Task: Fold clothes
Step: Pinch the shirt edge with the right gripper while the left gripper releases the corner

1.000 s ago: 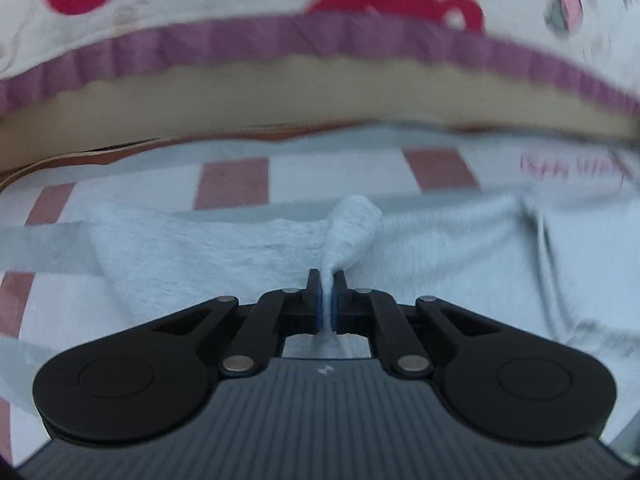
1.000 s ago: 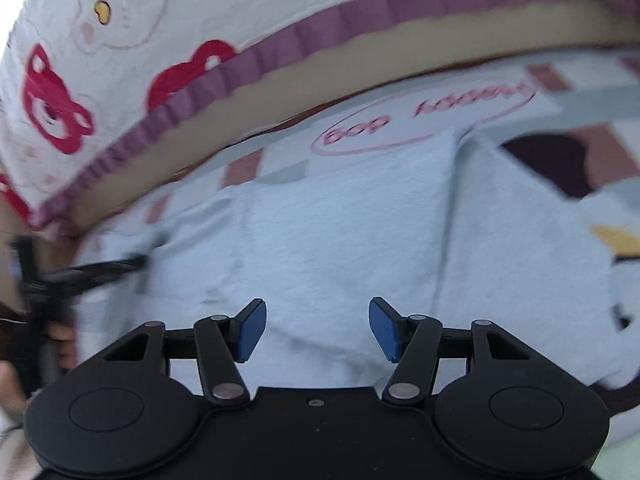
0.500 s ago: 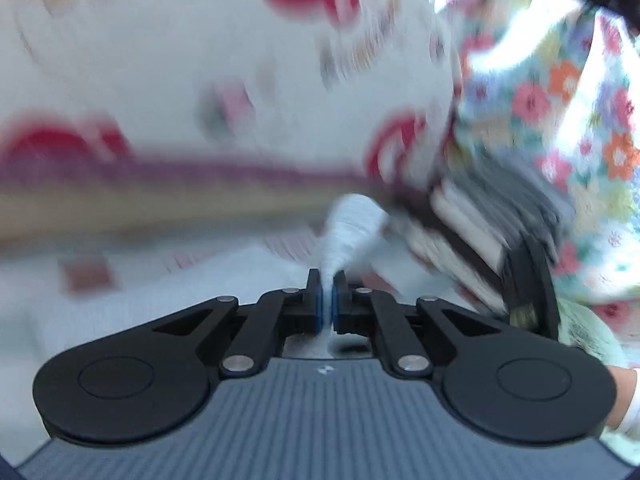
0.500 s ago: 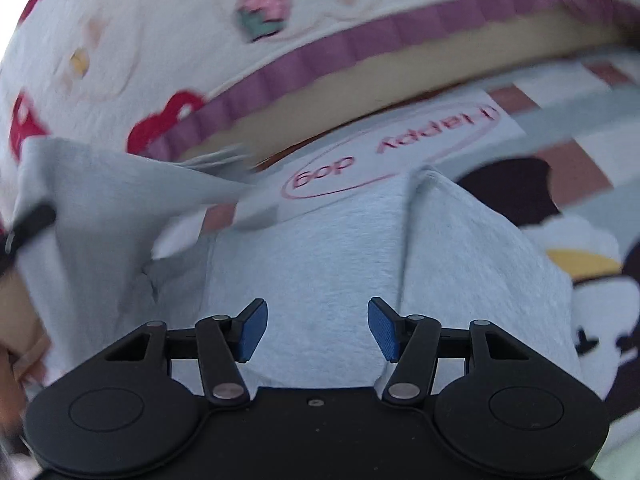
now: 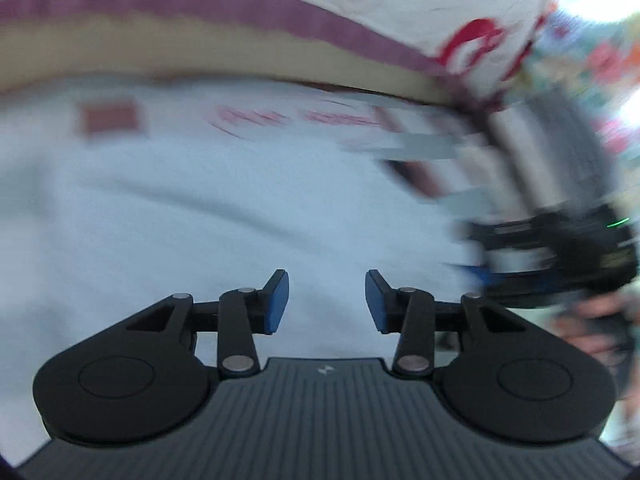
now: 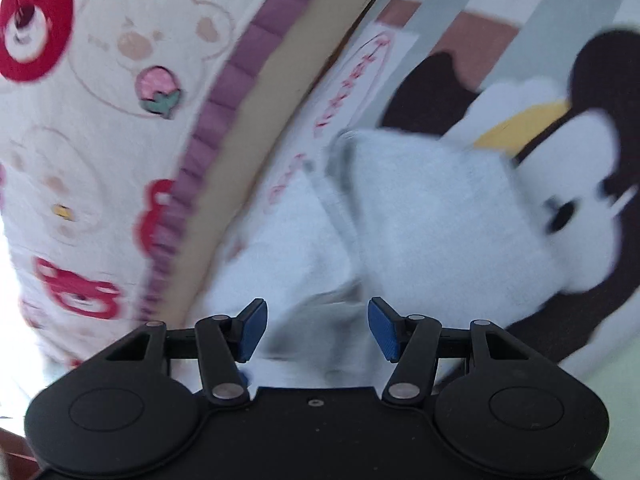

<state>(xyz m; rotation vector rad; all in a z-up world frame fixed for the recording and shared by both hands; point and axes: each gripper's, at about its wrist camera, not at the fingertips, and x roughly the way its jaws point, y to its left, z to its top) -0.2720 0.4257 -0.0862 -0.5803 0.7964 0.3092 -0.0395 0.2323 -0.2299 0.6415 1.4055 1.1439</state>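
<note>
A second ago the left gripper pinched a peak of the light grey garment; that cloth has dropped out, and the jaws are opening with nothing between them, only the garment lying flat on the bed below. The right wrist view has rolled since then, so the bedding now runs on a slant.

In the left wrist view, much blurred, the garment fills the left and middle of the frame. Above it a bear-print quilt with a purple border spans the top. On the sheet beyond the garment there is a brown square at upper left and pink lettering at upper middle. At far right the right gripper shows as a dark blur, with a hand just under it.

In the right wrist view the quilt takes the left half. The garment lies in the middle, folded into layers, reaching from the centre down to the jaws. The right gripper has its jaws standing apart, unpressed, with cloth under the gap. To the right lies a cartoon print in brown, white and yellow.
</note>
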